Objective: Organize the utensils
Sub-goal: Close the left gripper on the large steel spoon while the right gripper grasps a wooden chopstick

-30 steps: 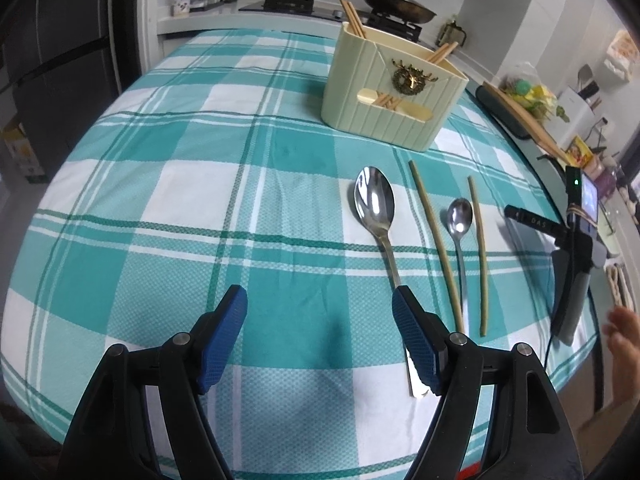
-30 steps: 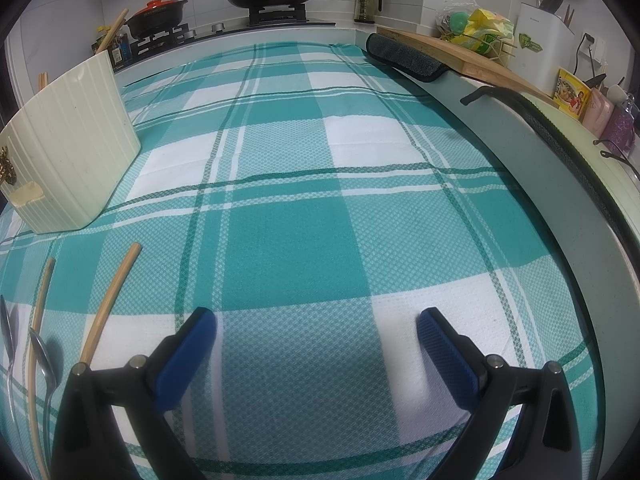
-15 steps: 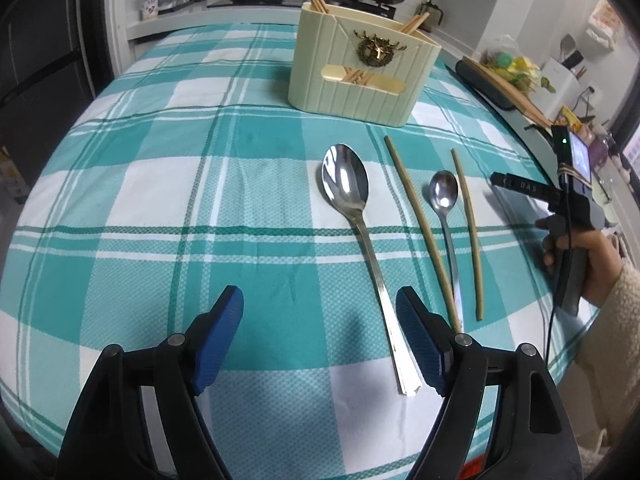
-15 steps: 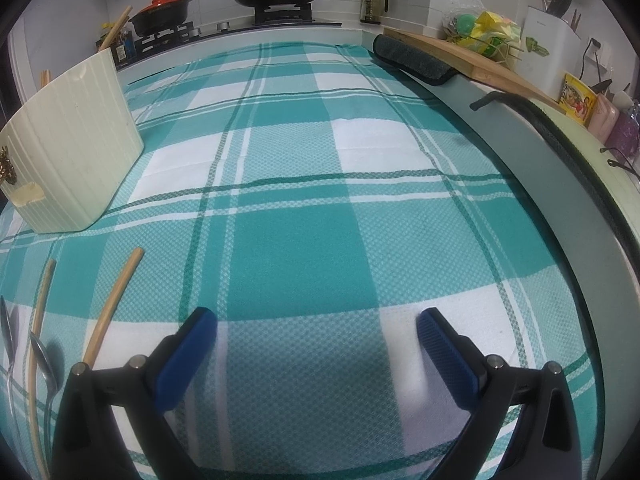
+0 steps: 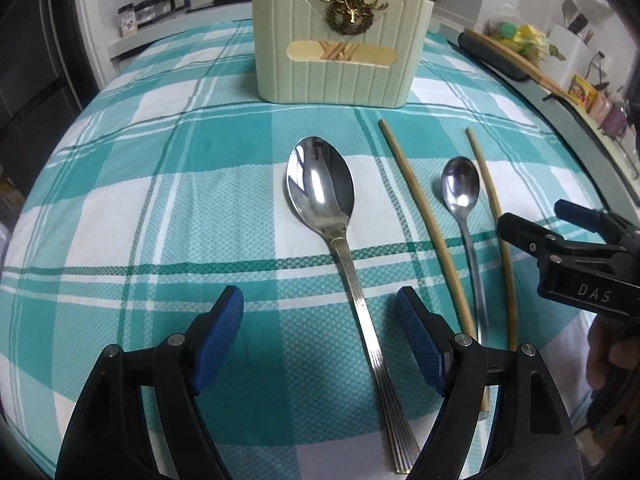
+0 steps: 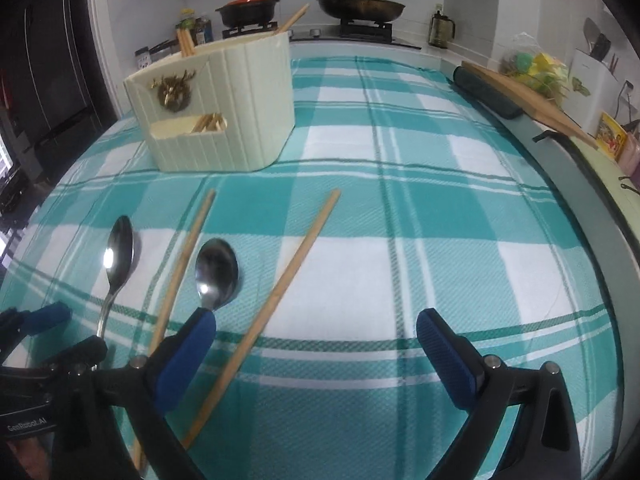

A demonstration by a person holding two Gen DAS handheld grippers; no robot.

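A cream utensil holder [image 5: 340, 44] with chopsticks in it stands at the far side of the teal checked cloth; it also shows in the right wrist view [image 6: 216, 112]. In front of it lie a large spoon [image 5: 332, 216], a wooden chopstick [image 5: 424, 220], a small spoon [image 5: 462, 200] and a second chopstick [image 5: 494, 216]. My left gripper [image 5: 320, 336] is open, with the large spoon's handle between its fingers. My right gripper [image 6: 316, 356] is open, with the right-hand chopstick [image 6: 280, 296] lying between its fingers, near the left one. The small spoon [image 6: 216, 272] lies just beyond its left finger.
A stove with a red-lidded pot [image 6: 248, 4] and a wok [image 6: 360, 6] stands behind the table. A dark rolled mat and a wooden board [image 6: 520, 92] lie along the right counter. The table edge curves close on the right.
Both grippers have moved toward the utensils. The left one has come over the large spoon's handle. The right one has swung left, so the chopstick now lies between its fingers.
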